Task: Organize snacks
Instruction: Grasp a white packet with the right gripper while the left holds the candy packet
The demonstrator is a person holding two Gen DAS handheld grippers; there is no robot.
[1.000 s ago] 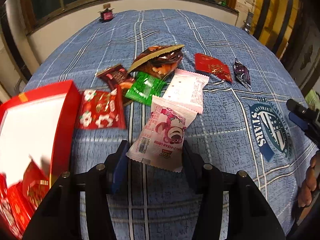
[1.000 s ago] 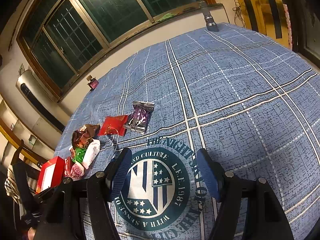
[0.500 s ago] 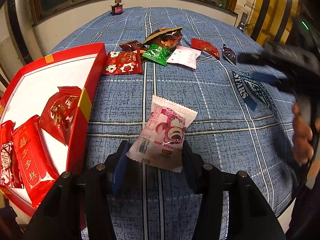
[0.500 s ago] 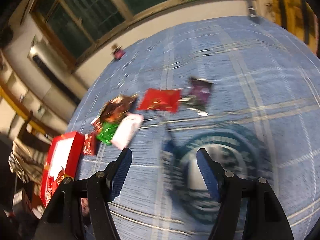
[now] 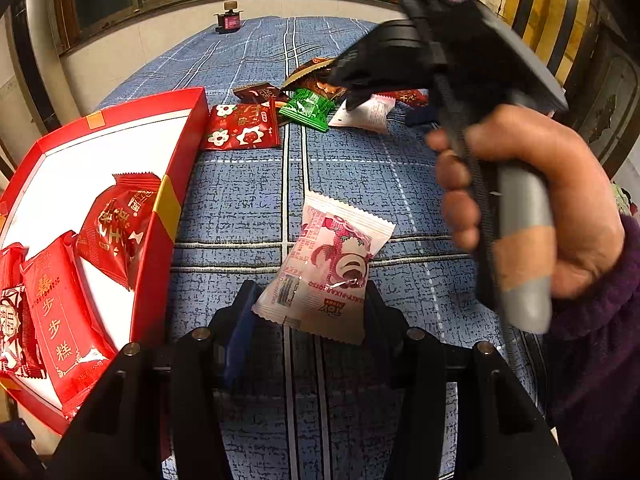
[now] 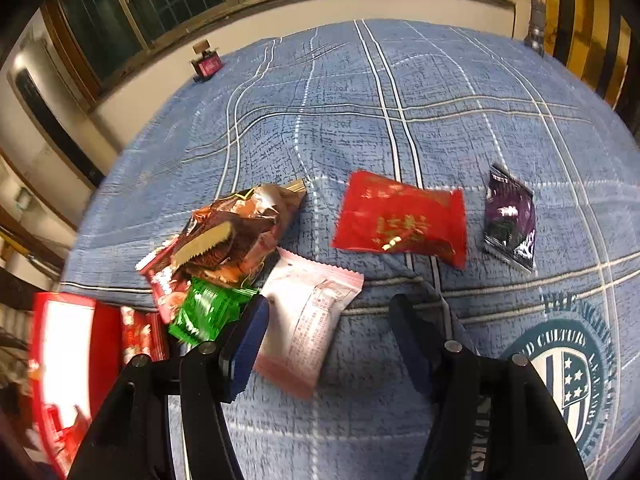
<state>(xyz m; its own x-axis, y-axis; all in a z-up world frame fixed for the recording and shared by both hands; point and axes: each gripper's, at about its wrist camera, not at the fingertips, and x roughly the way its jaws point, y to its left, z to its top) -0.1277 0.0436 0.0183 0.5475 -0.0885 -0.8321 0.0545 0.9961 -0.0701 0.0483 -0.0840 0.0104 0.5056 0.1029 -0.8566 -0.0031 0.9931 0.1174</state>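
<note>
Now you are gripping pink bear-print snack packet (image 5: 326, 268) in left gripper (image 5: 308, 312), beside red box (image 5: 182, 152); be lifting it over wall before releasing. Right gripper (image 6: 326, 332), jaws open, is nearing white-pink packet (image 6: 308, 320); be centring before closing.

Left wrist camera is looking steeply down along its fingers, close over the blue cloth (image 5: 248, 200); right wrist camera is angling down likewise. Both are catching the green packet (image 5: 306, 109) (image 6: 204, 314) and red box (image 5: 168, 148) (image 6: 60, 344).
</note>
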